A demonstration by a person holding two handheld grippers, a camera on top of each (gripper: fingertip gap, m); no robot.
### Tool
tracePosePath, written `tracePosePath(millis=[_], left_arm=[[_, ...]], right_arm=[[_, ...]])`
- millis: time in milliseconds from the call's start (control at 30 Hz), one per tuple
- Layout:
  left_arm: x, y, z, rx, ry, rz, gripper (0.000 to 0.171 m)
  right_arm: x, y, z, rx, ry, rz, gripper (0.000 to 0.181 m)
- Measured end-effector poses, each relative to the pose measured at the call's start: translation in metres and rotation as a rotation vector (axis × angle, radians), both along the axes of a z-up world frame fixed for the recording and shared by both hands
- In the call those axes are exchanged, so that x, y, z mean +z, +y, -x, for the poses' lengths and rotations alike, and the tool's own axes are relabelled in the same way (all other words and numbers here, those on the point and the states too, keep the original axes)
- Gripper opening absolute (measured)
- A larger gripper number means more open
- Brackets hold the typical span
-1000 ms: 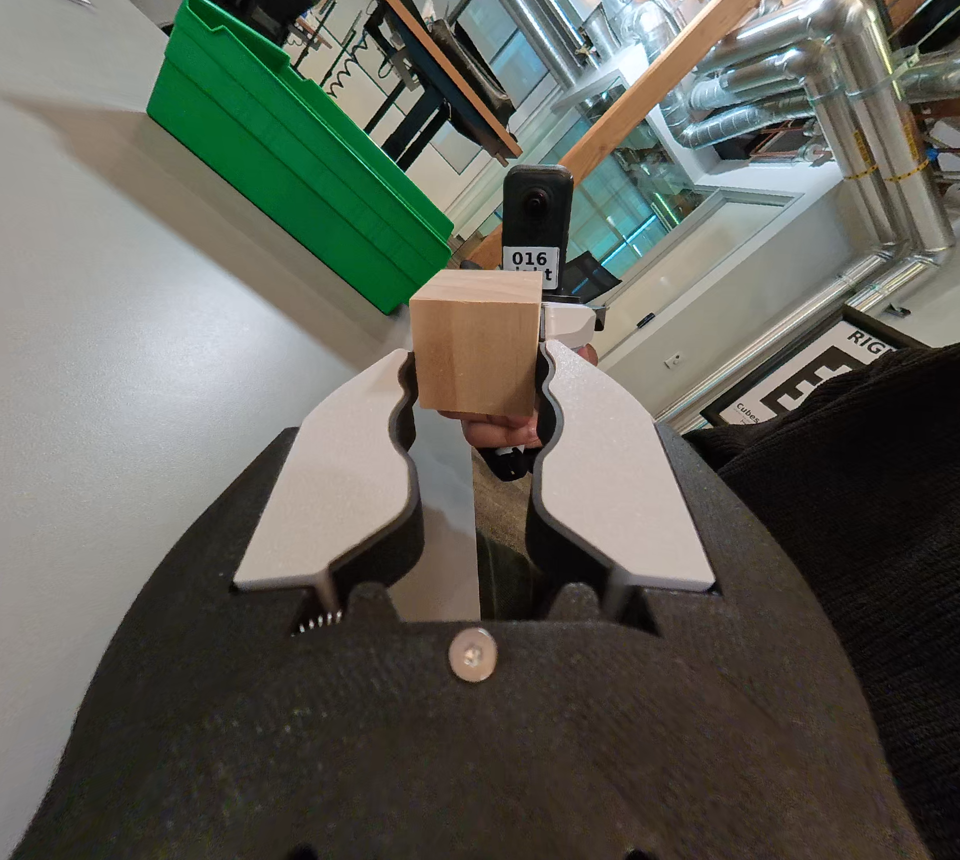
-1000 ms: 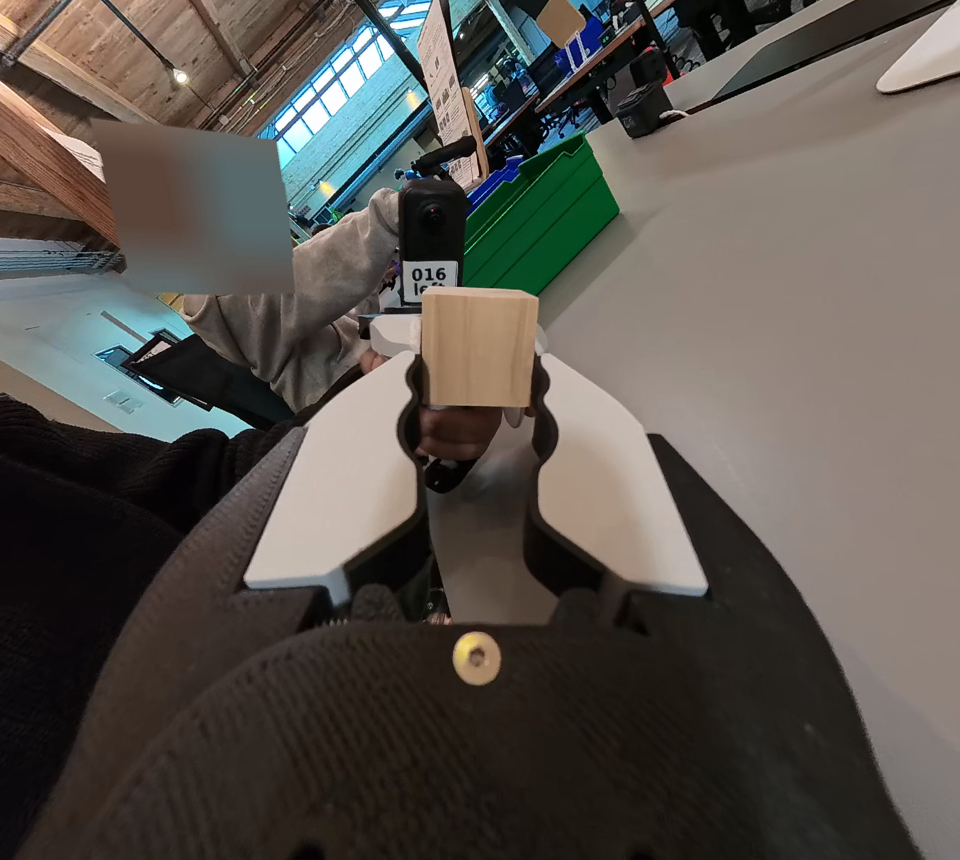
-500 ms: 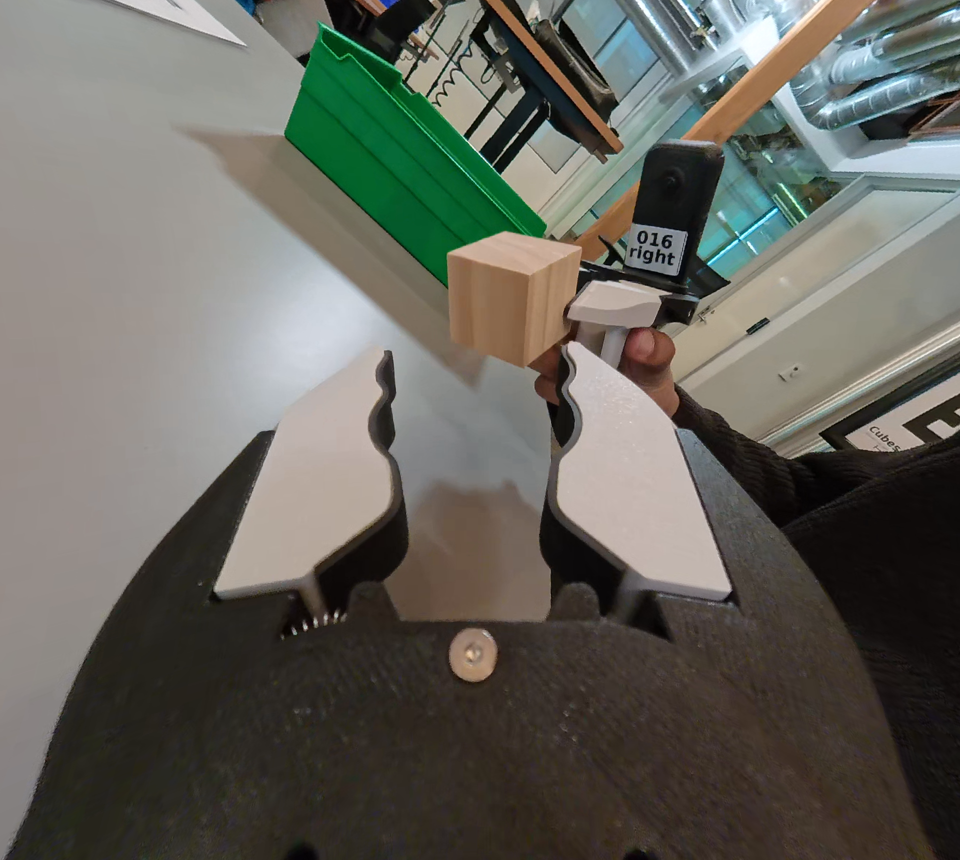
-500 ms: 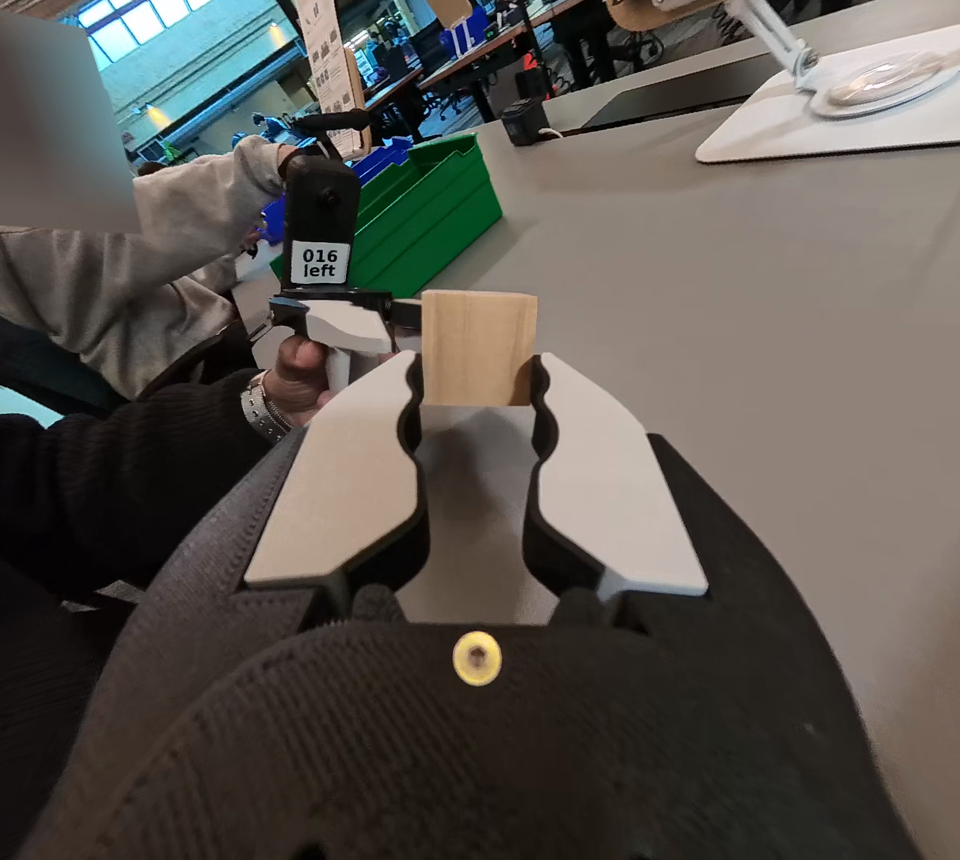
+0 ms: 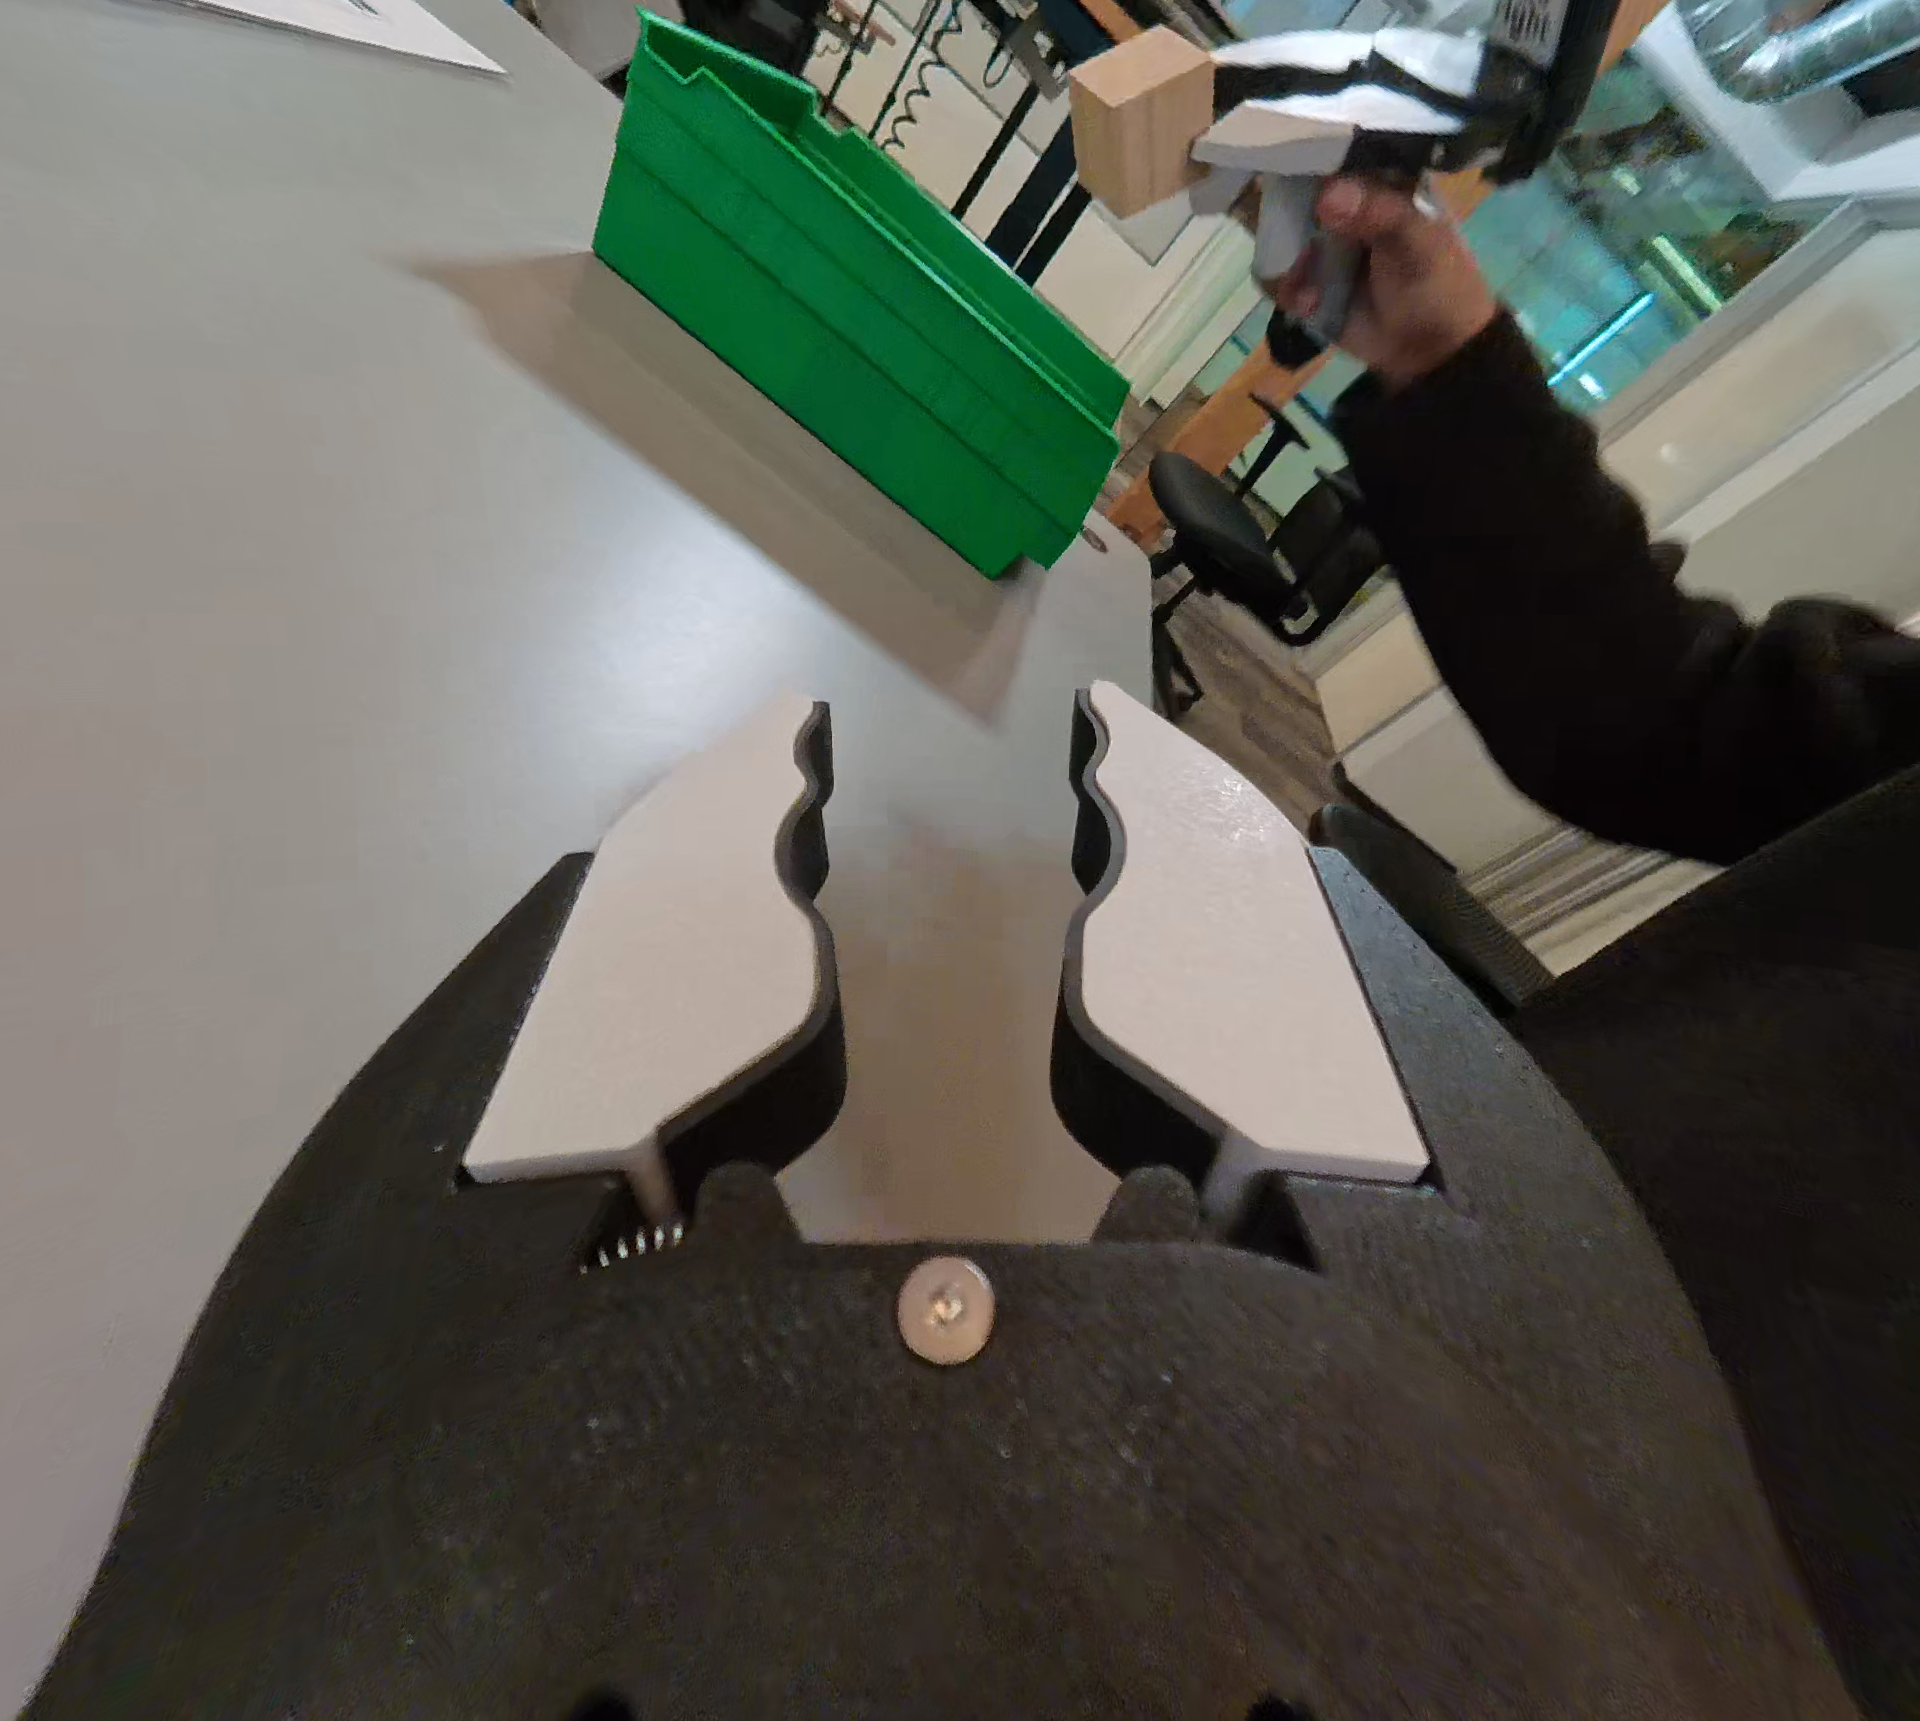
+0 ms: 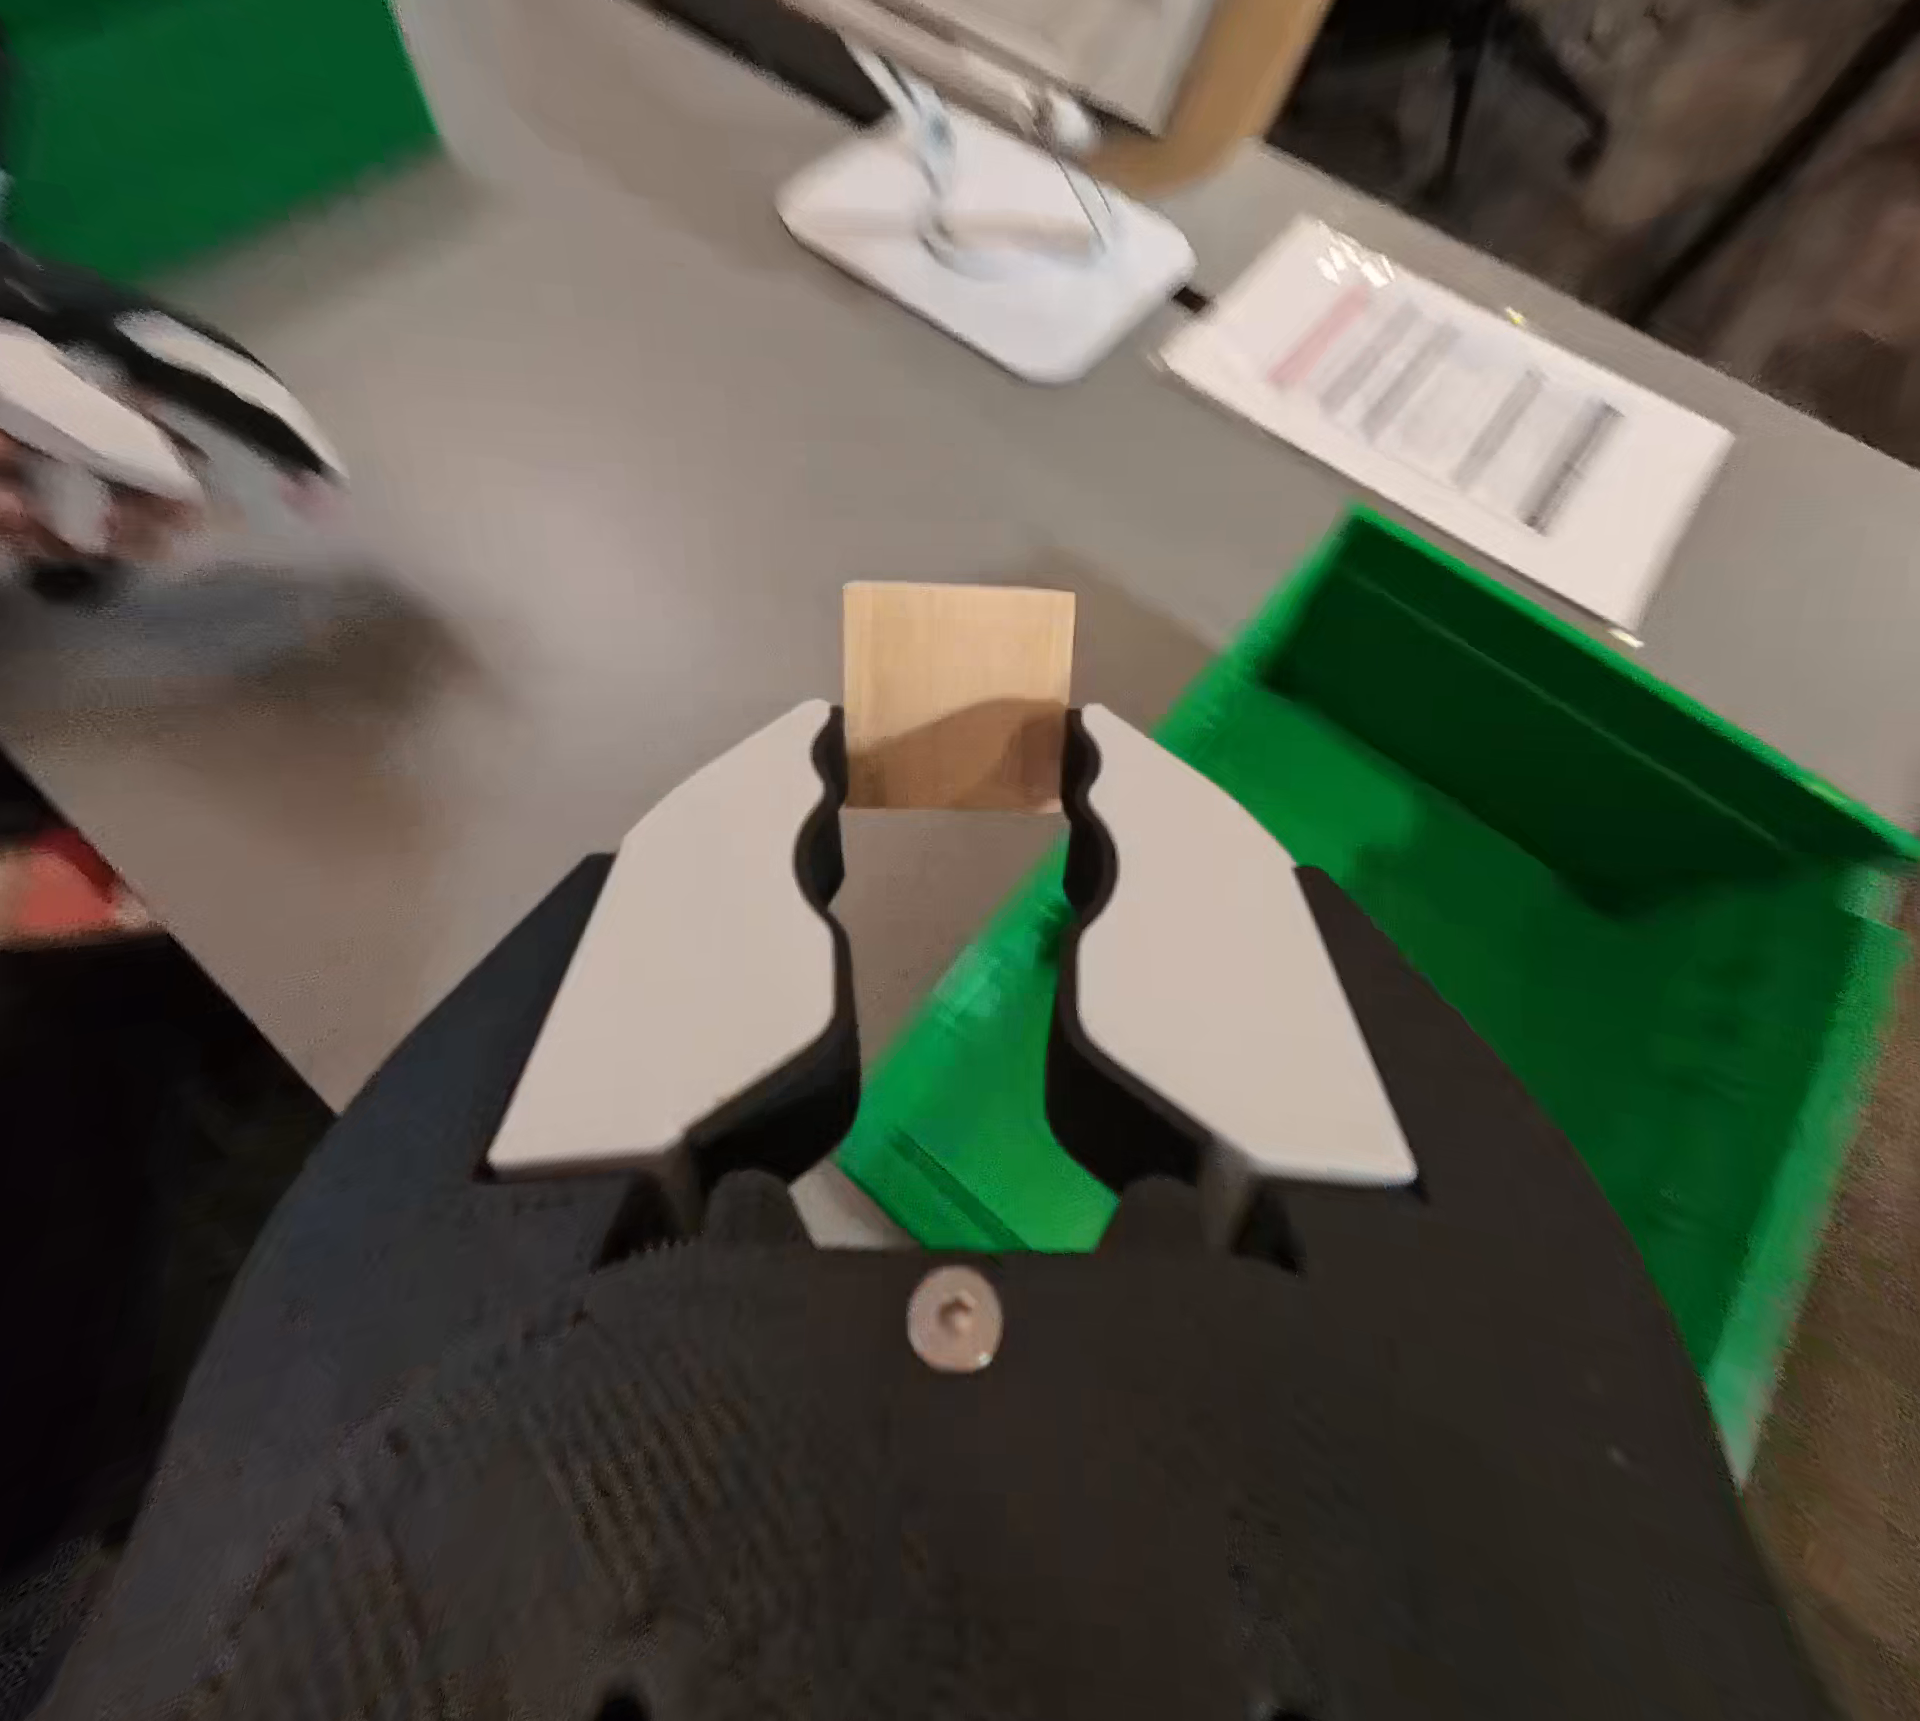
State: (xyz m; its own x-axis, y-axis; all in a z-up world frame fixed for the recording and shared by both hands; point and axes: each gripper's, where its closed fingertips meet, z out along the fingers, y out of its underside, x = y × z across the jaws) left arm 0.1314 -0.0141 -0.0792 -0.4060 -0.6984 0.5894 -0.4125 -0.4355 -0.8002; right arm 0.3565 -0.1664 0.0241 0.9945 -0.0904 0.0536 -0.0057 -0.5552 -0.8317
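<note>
While a grey table (image 5: 312, 528) in a workshop carries a green bin (image 6: 1558, 892) at its edge, the right gripper (image 6: 951, 715) clamps a wooden cube (image 6: 956, 663) above the bin's rim; the left gripper (image 5: 951, 715) gapes empty.

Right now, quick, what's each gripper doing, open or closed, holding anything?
Left gripper: open, empty, above the grey table.
Right gripper: shut on the pale square wooden block, beside the green plastic bin.

The left black-and-grey two-fingered tool (image 5: 948, 726) stood spread and empty. The right matching tool (image 6: 956, 715) was clamped, raised in a dark-sleeved hand (image 5: 1382, 289).
</note>
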Motion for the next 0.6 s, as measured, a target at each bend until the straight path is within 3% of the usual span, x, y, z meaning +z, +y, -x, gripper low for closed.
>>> tracePosePath(millis=[100, 267, 400, 600], left_arm=[[-0.003, 0.004, 0.0, 0.037, 0.013, -0.056, 0.045], [-0.007, 0.001, -0.002, 0.067, 0.038, -0.132, 0.046], [-0.013, -0.013, 0.003, 0.076, 0.053, -0.195, 0.046], [-0.028, -0.037, 0.011, 0.076, 0.087, -0.197, 0.046]], right_arm=[[-0.022, -0.04, -0.053, 0.089, -0.094, 0.233, 0.041], [-0.082, -0.084, -0.1, 0.264, -0.164, 0.583, 0.041], [-0.116, -0.088, -0.112, 0.404, -0.224, 0.729, 0.041], [-0.152, -0.079, -0.121, 0.566, -0.239, 0.807, 0.041]])
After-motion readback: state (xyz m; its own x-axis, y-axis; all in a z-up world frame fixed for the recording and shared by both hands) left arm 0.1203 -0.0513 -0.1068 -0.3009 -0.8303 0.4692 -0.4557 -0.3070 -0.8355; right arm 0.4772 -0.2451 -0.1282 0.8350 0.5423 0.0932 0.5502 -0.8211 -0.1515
